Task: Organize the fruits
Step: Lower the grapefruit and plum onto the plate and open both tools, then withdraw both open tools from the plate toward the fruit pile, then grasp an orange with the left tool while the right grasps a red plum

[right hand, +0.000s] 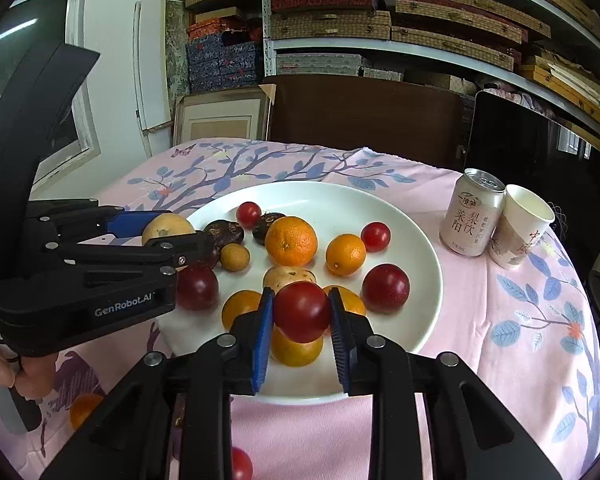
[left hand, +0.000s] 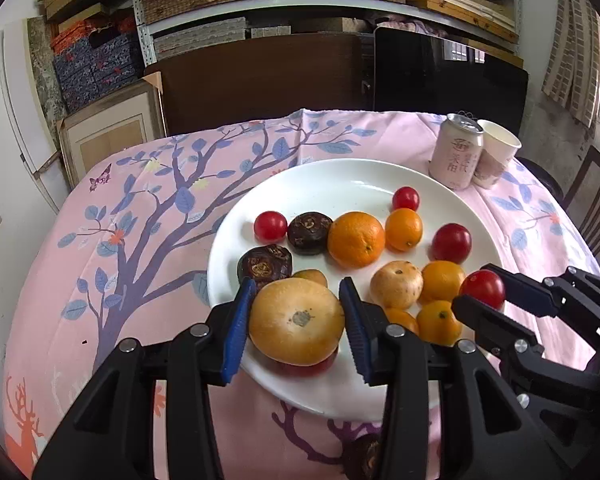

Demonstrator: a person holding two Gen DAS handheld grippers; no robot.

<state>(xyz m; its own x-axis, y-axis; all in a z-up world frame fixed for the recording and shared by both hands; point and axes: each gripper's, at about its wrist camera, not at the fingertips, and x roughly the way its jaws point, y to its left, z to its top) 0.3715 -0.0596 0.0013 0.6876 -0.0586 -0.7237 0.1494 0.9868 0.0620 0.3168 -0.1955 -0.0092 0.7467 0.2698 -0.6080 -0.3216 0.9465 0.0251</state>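
Both tools clamp fruit over a white plate (left hand: 340, 176) on pink tablecloth (left hand: 140, 200), shelves (right hand: 380, 46) behind.

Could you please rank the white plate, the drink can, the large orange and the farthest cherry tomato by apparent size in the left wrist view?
Largest to smallest:
1. white plate
2. drink can
3. large orange
4. cherry tomato
The can sits farther back, so its lead over the orange is unsure.
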